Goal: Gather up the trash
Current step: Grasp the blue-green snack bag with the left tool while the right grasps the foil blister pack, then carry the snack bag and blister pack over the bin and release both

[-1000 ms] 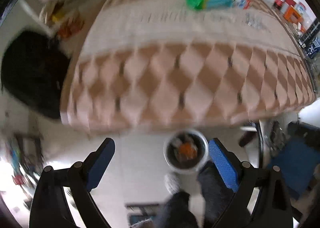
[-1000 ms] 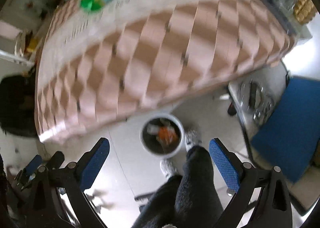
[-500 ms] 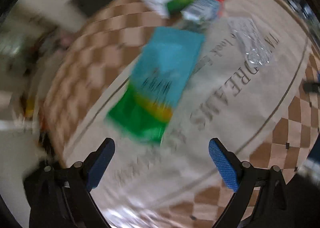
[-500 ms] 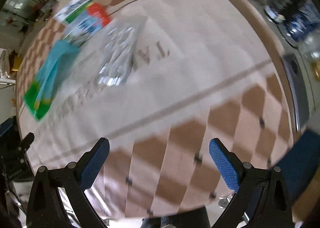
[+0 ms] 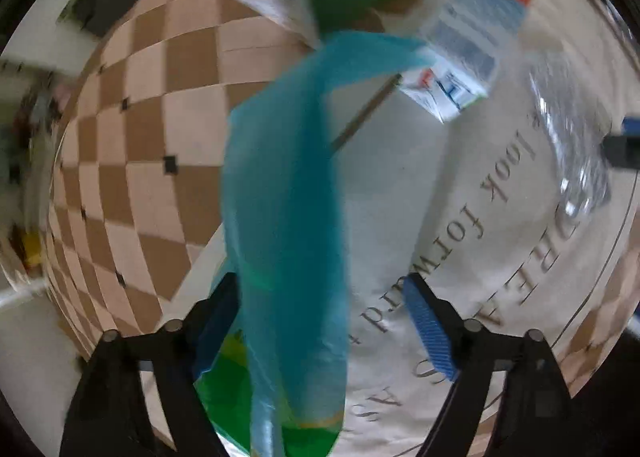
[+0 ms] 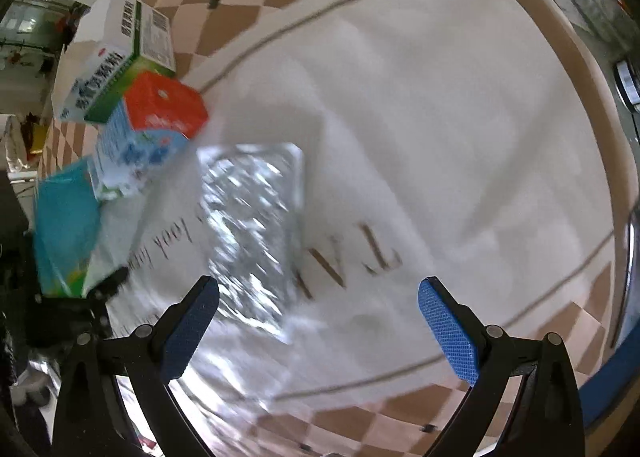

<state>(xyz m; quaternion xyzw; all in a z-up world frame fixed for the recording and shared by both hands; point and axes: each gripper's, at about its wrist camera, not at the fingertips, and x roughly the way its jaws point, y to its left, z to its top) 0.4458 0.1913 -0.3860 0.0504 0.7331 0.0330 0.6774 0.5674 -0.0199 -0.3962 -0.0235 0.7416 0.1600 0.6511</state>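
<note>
A teal and green snack bag (image 5: 288, 217) lies on the table, its lower end between the fingers of my open left gripper (image 5: 320, 321). It also shows in the right wrist view (image 6: 64, 225). A blue, white and red carton (image 5: 468, 45) lies beyond it and shows in the right wrist view (image 6: 148, 137). A green and white box (image 6: 116, 61) lies behind the carton. A crinkled clear plastic wrapper (image 6: 252, 233) lies just ahead of my open right gripper (image 6: 320, 321), near its left finger.
The table wears a cream cloth (image 6: 440, 117) with lettering and a brown checked border. Its edge curves along the right of the right wrist view, with cluttered shelves beyond. The left gripper's body (image 6: 60, 317) shows at the left.
Both grippers have come up from the floor bin and closed in on the tabletop. The snack bag now sits between the left fingers; the plastic wrapper is close before the right gripper.
</note>
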